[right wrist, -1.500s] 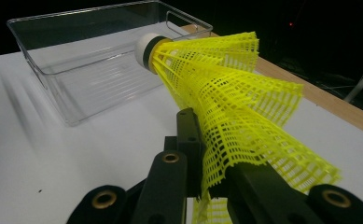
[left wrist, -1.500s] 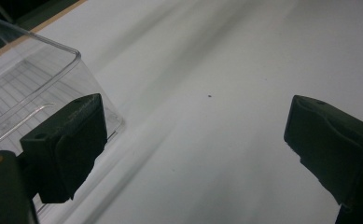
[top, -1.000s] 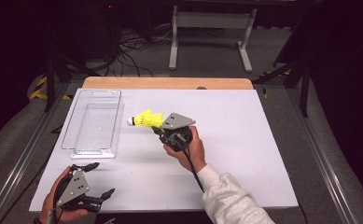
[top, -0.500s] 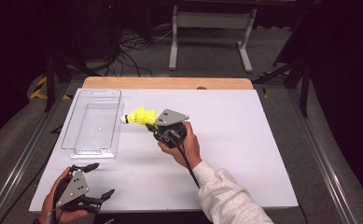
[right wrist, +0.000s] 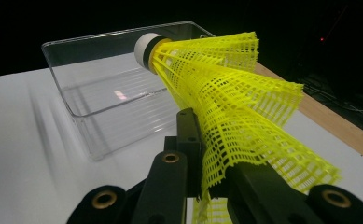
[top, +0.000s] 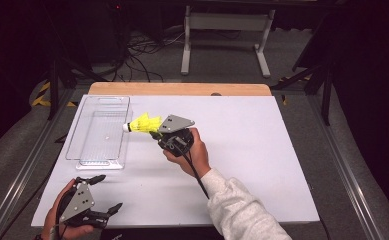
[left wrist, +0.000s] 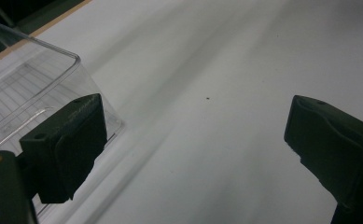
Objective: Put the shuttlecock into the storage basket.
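A yellow shuttlecock [top: 143,123] with a white cork tip is held above the table, tip pointing at the clear plastic bin [top: 101,131]. My right gripper [top: 156,131] is shut on its mesh skirt [right wrist: 235,116], which is squashed between the jaws. The cork [right wrist: 145,48] hangs just over the bin's near rim [right wrist: 76,112]. My left gripper [top: 107,194] rests open near the table's front left corner, nothing between its fingers [left wrist: 76,140]. The bin's corner [left wrist: 39,93] lies just ahead of it.
The white table top [top: 262,150] has a wooden strip [top: 182,89] along its far edge. The bin looks empty. Metal rails run down both sides of the table. A stand and cables sit on the floor beyond.
My right gripper has carried the shuttlecock leftward, bringing its tip to the bin's right edge. The left gripper has stayed where it was.
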A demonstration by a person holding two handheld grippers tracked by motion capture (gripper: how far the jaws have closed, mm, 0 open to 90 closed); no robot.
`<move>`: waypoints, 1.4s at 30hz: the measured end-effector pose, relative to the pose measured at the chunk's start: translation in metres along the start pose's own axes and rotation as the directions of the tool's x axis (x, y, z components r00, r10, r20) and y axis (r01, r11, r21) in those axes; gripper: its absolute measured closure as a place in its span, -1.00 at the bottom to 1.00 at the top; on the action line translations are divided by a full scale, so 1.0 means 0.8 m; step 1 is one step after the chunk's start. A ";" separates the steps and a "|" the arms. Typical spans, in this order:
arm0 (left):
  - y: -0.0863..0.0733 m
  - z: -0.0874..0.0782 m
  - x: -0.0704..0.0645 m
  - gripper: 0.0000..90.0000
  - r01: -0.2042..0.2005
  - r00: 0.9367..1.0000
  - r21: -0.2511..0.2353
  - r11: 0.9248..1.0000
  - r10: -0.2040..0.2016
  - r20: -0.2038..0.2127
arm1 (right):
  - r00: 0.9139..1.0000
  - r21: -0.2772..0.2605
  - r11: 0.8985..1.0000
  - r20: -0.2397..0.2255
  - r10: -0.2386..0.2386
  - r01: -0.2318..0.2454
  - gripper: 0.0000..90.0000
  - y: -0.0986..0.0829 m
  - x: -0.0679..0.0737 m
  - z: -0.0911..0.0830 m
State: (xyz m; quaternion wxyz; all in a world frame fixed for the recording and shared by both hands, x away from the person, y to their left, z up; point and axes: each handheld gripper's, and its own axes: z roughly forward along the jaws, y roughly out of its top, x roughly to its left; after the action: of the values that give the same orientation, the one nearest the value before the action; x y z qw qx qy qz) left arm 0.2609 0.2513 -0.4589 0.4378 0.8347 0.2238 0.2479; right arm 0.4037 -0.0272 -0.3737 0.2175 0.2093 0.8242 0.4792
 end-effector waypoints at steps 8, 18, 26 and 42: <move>0.000 -0.001 0.001 -0.85 -0.004 1.000 -0.002 1.000 0.004 -0.002 | 1.000 0.004 1.000 -0.008 -0.022 0.022 0.95 0.009 0.003 0.007; 0.000 -0.001 0.001 -0.85 -0.004 1.000 -0.002 1.000 0.004 0.000 | 0.998 0.018 0.999 -0.029 -0.048 0.048 0.95 0.017 0.008 0.020; -0.001 -0.003 0.001 -0.85 -0.001 1.000 -0.007 1.000 0.001 -0.001 | 0.996 0.040 0.996 -0.048 -0.075 0.077 0.95 0.025 0.012 0.031; -0.002 -0.006 0.002 -0.85 -0.001 1.000 -0.007 1.000 0.001 -0.003 | 0.992 0.055 0.993 -0.079 -0.103 0.107 0.95 0.035 0.023 0.048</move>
State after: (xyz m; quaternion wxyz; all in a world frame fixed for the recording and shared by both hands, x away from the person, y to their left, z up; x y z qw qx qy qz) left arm 0.2591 0.2561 -0.4580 0.4405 0.8328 0.2232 0.2502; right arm 0.4137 0.0222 -0.3693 0.2048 0.1536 0.8554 0.4503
